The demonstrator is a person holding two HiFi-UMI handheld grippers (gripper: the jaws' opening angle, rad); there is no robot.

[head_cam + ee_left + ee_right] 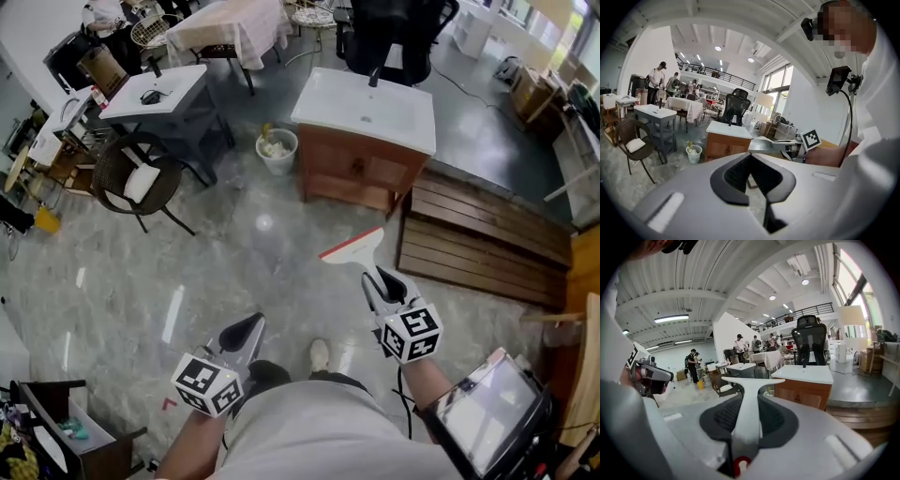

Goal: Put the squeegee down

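A large open hall with a glossy grey marble floor [234,272] lies below, with a white ribbed ceiling and a railed upper gallery in the gripper views. People stand far back by the furniture.

The right hand-held gripper [377,274] is clamped on the handle of the squeegee [354,247]. In the right gripper view the pale handle [749,404] runs up between the dark pads, and the blade spreads crosswise above them. The squeegee is held in the air over the floor and touches no surface. Its red-edged blade points toward the sink counter [366,108], a white top on a brown wooden cabinet. A low platform of dark wooden slats [487,239] lies to the right of the cabinet. A white bin [277,150] stands just beside the cabinet's left side.

The left hand-held gripper [248,328] hangs over bare floor, well apart from the right one. Its jaws meet at the tips with nothing between them. Farther left stand a dark wicker chair [136,178] with a pale cushion and a grey table [155,94] with a white top. A black office chair [389,33] stands behind the sink counter. A tilted screen [487,412] sits at the lower right of the head view.
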